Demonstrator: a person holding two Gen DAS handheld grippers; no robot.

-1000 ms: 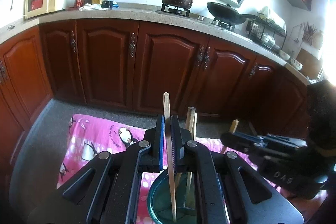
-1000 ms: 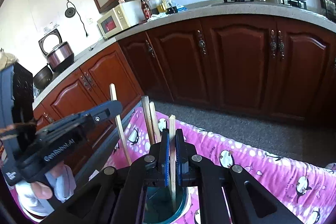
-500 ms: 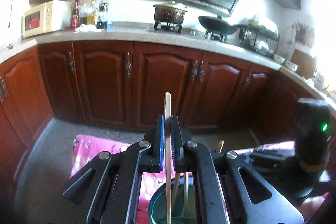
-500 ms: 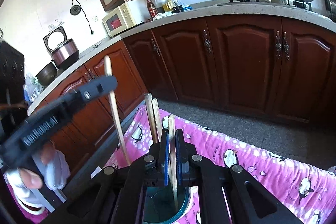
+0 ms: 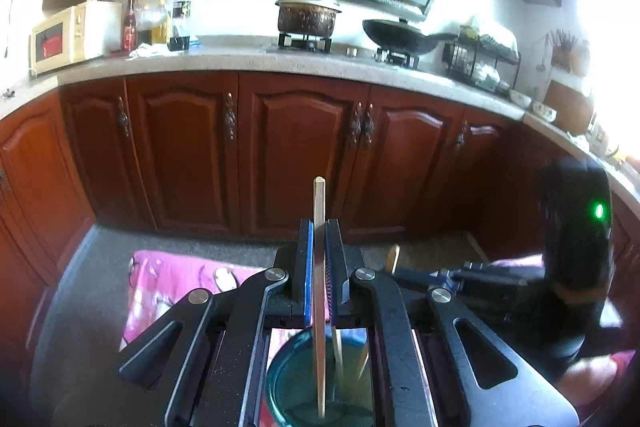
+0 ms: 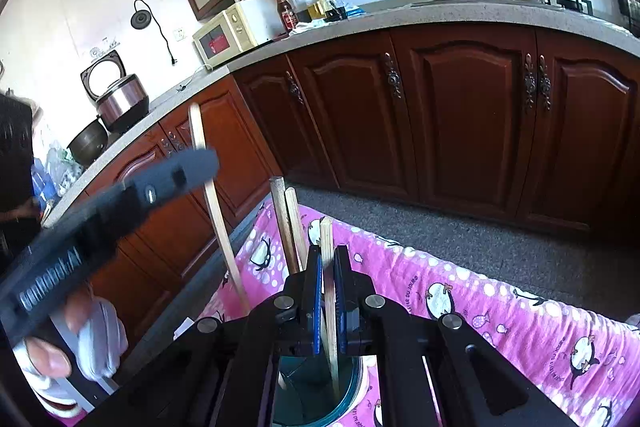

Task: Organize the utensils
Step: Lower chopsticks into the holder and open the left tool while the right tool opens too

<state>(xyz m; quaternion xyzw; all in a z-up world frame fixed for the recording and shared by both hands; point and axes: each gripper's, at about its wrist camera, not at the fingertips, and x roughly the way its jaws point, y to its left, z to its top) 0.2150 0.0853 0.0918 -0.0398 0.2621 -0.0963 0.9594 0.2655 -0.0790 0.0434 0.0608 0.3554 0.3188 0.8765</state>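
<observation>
Pink penguin-print cloth (image 6: pixel 500 311) covered the tabletop below. Each gripper, left (image 5: pixel 319 267) and right (image 6: pixel 329 291), pinched a slim wooden chopstick (image 5: pixel 319 307) (image 6: pixel 329 303) upright over a round teal glass cup (image 5: pixel 296 391).

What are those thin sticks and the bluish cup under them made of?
The chopsticks look like bare pale wood or bamboo: matte, tan, squared top ends. The cup looks like tinted teal glass or clear plastic: see-through, with a glossy rim. I cannot tell which.
</observation>
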